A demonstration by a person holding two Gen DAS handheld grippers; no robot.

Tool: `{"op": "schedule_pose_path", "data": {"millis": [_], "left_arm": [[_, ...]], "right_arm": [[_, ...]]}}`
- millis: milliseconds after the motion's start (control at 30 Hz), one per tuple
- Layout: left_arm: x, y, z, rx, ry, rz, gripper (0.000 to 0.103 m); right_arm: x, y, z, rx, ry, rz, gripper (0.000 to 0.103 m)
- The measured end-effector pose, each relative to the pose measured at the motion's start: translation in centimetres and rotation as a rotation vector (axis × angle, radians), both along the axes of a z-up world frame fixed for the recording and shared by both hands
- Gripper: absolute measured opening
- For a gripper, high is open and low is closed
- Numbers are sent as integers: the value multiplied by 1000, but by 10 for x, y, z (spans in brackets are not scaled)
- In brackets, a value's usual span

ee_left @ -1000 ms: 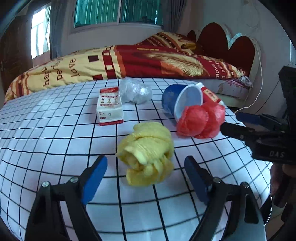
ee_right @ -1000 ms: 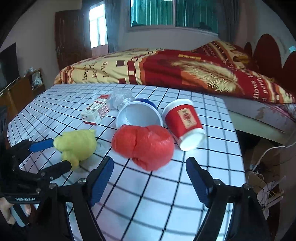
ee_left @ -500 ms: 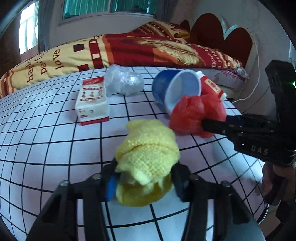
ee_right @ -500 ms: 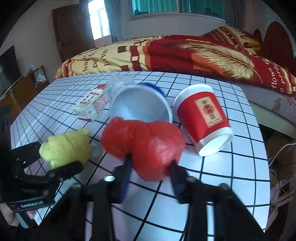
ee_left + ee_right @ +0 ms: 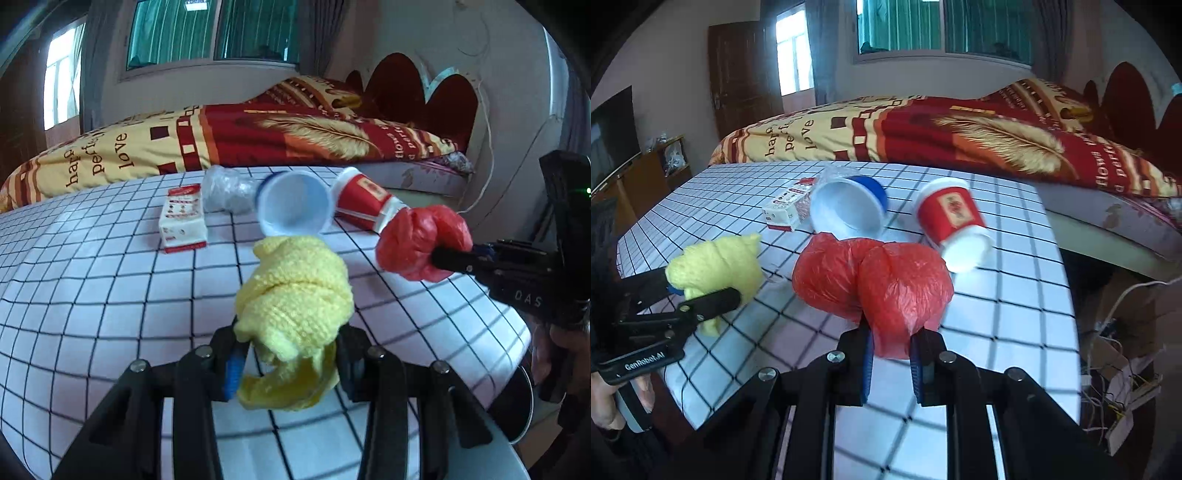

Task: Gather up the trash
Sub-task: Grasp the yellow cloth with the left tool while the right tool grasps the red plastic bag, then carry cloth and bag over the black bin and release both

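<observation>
On the table point(image 5: 110, 295): two cups, one carton, two gripped wads.

Each camera sits just behind its own tool and looks forward and downward along the fingers, close over the checked surface point(image 5: 110, 295), with the bed point(image 5: 184, 147) and windows beyond. The left wrist view has the left tool point(image 5: 288, 363) at its bottom edge and catches the right tool point(image 5: 448, 258) coming in from the right. The right wrist view has the right tool point(image 5: 892, 360) at the bottom and the left tool point(image 5: 698, 291) at its left. Both share the surface's far clutter: the blue cup point(image 5: 295, 210) and red cup point(image 5: 364, 206).
</observation>
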State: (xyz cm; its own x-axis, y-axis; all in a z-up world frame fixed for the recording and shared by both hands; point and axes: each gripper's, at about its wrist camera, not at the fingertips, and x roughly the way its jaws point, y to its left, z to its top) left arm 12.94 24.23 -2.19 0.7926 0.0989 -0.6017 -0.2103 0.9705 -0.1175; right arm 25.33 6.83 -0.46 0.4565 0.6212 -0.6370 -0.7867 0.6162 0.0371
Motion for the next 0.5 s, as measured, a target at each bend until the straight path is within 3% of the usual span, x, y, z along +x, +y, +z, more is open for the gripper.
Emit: {"op": "schedule_pose_path", "data": {"millis": [500], "left_arm": [[-9,-36,-1,-1,-2,-51,42]], "right_arm": [[-17,-98,12,17,-30,-134,18]]}}
